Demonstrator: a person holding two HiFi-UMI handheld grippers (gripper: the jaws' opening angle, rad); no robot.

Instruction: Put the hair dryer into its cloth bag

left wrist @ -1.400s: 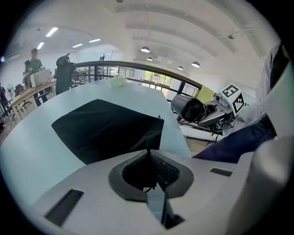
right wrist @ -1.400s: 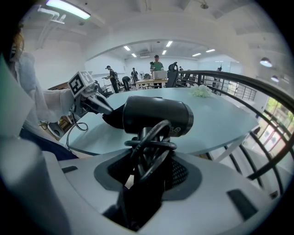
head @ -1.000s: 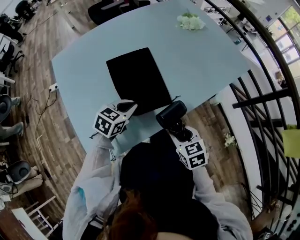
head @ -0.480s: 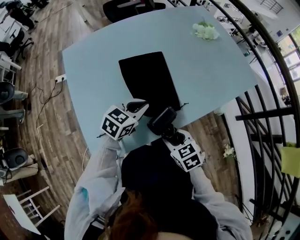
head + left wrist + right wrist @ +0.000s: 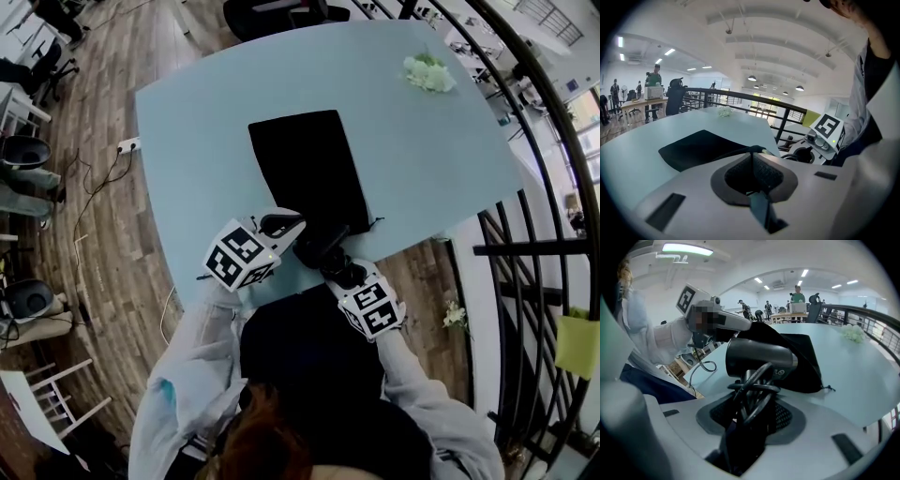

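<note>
Surface [image 5: 206, 112]: pale blue, bearing a black cloth bag [image 5: 309, 169] lying flat, its near edge raised.
Left gripper [image 5: 281, 225]: fingers pressed together on that raised edge.
Right gripper [image 5: 342, 272]: fingers clamped on the handle and wound cord of the hair dryer [image 5: 319, 246], which is held off the surface at the bag's near edge, just beside the left gripper.
White flowers [image 5: 429, 73]: far corner, well apart.
Black railing [image 5: 525, 248]: along the right side.

Head view: overhead, steeply down on left gripper [image 5: 281, 225] and right gripper [image 5: 330, 261]. Gripper views: low, close behind own jaws, facing across the table [image 5: 206, 122]. All three share the bag [image 5: 309, 173] ahead.
</note>
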